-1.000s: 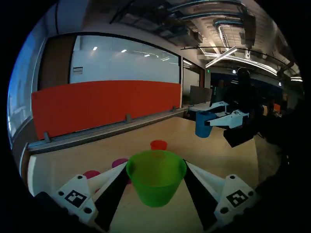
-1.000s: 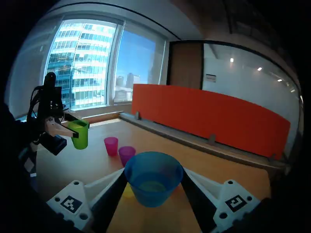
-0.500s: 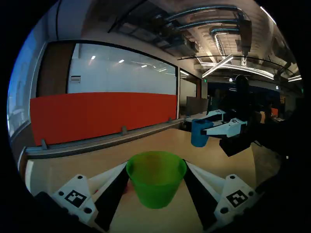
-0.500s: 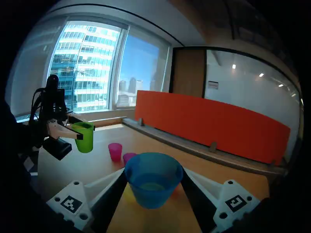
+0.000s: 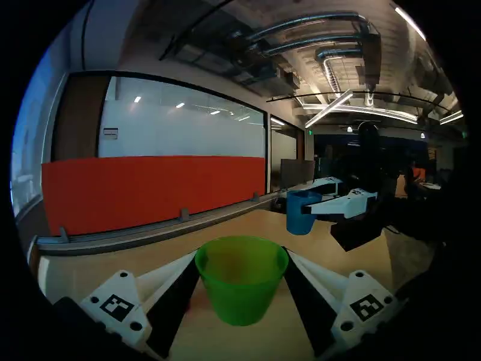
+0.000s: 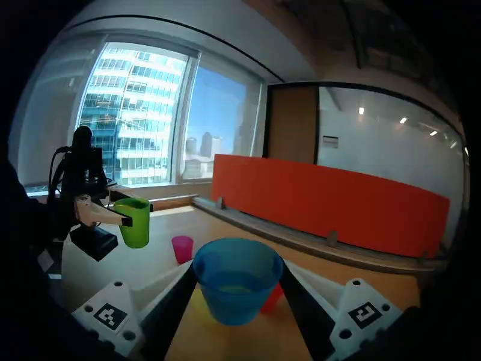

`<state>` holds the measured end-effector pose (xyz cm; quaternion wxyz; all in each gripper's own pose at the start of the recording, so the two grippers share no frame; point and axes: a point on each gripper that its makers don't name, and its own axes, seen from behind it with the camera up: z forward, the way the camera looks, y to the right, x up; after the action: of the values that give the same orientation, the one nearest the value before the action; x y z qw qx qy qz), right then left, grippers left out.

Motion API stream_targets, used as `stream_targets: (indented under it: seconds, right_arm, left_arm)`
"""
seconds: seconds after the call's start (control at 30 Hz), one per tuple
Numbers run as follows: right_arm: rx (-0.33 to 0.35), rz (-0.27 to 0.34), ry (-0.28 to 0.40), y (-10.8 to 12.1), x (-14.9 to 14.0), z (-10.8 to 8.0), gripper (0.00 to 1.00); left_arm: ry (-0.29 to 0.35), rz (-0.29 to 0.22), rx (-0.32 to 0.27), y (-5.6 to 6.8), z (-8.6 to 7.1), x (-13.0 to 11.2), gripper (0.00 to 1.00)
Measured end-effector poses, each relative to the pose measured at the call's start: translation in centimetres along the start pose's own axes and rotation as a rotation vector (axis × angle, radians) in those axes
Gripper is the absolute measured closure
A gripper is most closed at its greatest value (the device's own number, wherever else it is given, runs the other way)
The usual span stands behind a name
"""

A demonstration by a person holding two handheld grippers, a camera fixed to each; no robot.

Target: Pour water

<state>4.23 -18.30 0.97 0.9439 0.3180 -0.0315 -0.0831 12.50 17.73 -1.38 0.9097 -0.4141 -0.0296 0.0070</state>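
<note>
Green cup (image 5: 242, 280) in left tongs (image 5: 242, 265), blue cup (image 6: 237, 289) (water) in right tongs (image 6: 237, 271), both clamped, now higher + closer; pour's next imo.

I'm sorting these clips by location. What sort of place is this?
Most likely an open-plan office on an upper floor. There is a long wooden table with an orange divider panel, a glass-walled room behind it, exposed ceiling ducts, and tall windows facing high-rise towers.

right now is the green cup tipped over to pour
No, the green cup sits upright between the fingers of the left gripper, with its rim level.
</note>
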Motion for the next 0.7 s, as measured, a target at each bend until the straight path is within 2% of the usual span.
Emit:
stream_targets:
  seconds: [0.7]
  right_arm:
    - [0.019, -0.08, 0.057, -1.2, 3.3, 0.3, 0.08]
  left_arm:
    - [0.016, -0.004, -0.041, 2.0, 1.0, 0.7, 0.11]
